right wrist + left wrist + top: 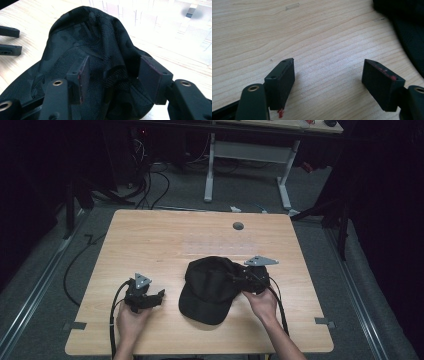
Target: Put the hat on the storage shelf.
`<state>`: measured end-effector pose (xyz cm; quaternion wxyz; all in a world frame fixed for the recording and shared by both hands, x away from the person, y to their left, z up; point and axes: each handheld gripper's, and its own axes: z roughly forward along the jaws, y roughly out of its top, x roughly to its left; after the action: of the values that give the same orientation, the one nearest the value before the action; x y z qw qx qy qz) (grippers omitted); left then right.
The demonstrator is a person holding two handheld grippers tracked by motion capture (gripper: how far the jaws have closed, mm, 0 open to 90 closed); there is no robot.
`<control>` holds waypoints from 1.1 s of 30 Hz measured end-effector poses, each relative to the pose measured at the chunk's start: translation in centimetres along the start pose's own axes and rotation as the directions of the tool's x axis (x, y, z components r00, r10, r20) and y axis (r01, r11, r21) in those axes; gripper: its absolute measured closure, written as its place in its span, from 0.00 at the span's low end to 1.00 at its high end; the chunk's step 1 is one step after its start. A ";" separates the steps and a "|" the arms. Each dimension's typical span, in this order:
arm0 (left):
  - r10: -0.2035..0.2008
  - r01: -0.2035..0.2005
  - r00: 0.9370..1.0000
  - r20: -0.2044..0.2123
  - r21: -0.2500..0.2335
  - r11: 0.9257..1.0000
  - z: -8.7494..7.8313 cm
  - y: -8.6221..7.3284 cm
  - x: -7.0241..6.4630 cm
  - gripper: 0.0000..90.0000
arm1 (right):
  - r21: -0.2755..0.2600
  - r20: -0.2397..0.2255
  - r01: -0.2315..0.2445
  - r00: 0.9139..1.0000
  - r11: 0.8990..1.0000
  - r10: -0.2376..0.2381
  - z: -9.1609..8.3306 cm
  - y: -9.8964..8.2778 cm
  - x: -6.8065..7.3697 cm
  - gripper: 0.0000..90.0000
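High view: my two forearms enter from the near edge of the wooden counter (165, 240). My left hand (131, 319) holds the left gripper (159, 296) low over bare wood, tipped toward the middle of the counter, its grey three-cornered plate (142, 280) on top and its cable looping back toward me. My right hand (261, 304) holds the right gripper (235, 279) at the rear of the black cap (210, 287), which lies near the counter's centre with its brim pointing toward the near edge.

Left gripper view: my fingers (280, 81) stand wide apart with nothing between them, hovering above the wood grain; the cap's dark edge (409, 32) lies off to one side, apart from them.

Right gripper view: my fingers (81, 75) are spread on either side of the cap's (95, 42) mesh crown, the fabric bulging up between them. The pads are not pressed together; whether they touch the fabric I cannot tell.
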<state>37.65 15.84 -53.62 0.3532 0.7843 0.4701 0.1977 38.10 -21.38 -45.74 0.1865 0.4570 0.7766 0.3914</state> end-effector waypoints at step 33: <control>0.006 -0.006 1.000 -0.003 0.002 1.000 0.0 0.0 0.0 0.29 | 0.072 -0.049 -0.036 0.998 0.997 0.040 2.1 -0.5 -0.7 0.94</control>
<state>37.64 15.79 -53.62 0.3510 0.7859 0.4684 0.1993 39.55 -21.17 -47.47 0.1429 0.4681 0.7857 0.3784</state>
